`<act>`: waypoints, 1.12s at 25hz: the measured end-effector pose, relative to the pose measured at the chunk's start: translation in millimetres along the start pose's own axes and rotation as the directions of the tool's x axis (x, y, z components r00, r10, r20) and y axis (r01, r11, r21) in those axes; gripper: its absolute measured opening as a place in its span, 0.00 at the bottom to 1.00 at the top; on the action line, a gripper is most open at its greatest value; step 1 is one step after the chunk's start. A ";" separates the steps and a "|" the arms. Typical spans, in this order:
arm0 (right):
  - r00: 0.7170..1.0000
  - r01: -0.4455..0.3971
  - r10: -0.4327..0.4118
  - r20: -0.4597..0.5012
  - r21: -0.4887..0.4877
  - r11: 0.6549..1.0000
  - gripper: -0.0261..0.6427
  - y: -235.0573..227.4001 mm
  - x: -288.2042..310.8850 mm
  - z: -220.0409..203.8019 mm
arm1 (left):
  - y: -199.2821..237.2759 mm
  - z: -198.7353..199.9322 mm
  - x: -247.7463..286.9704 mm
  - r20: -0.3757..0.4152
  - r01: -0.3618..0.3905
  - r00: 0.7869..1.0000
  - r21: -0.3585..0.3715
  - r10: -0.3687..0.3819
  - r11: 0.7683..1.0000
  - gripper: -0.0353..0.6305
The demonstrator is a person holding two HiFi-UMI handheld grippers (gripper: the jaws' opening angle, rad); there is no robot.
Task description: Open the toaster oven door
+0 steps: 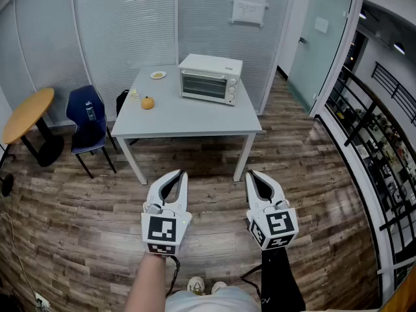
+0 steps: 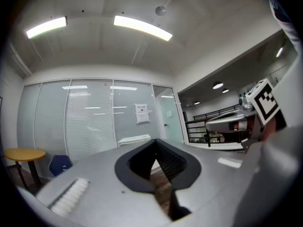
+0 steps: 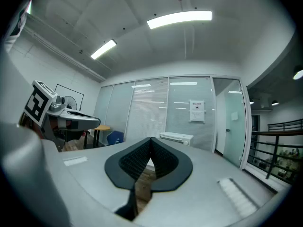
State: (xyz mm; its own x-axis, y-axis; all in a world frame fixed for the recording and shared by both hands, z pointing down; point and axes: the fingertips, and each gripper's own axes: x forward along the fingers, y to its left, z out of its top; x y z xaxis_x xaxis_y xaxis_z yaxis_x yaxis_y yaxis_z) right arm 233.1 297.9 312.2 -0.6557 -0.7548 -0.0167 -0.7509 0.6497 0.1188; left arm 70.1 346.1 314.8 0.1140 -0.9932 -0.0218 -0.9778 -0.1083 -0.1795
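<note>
Counted it up and there was one toaster oven [image 1: 210, 78], one orange fruit [image 1: 147, 102] and one small plate [image 1: 158, 75] on the one grey table [image 1: 195, 119], one blue chair [image 1: 88, 119] and one round yellow table [image 1: 26, 112] at the left, plus two grippers at the bottom, left gripper [image 1: 181, 174] and right gripper [image 1: 252, 174].

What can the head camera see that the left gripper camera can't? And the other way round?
Only the head view shows the orange fruit and the small plate on the grey table, and the person's shoes. Only the left gripper view shows the long ceiling lights. Both show the white toaster oven, the blue chair, the round yellow table and the right gripper, whose jaws are together, like the left gripper's.
</note>
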 end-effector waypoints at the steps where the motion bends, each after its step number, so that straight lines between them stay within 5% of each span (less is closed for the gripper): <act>1: 1.000 0.001 -0.001 -0.001 -0.001 1.000 0.04 4.8 1.4 0.3 | 3.4 0.9 -2.0 0.004 0.002 1.000 -0.002 -0.002 1.000 0.14; 14: 1.000 0.016 -0.016 0.026 -0.011 1.000 0.04 33.8 14.3 0.0 | 39.5 -4.0 -12.2 0.023 0.006 1.000 -0.011 -0.006 1.000 0.14; 28: 0.998 -0.010 0.011 0.058 -0.005 1.000 0.04 0.6 83.0 -3.4 | 69.4 -14.1 61.8 0.018 -0.002 1.000 -0.017 0.002 1.000 0.14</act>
State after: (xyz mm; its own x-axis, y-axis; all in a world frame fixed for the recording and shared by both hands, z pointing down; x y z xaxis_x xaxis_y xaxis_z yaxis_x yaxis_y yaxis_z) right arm 178.4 235.4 314.3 -0.6671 -0.7414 -0.0729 -0.7437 0.6569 0.1241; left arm 6.8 276.6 314.8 0.1153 -0.9925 -0.0399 -0.9809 -0.1074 -0.1623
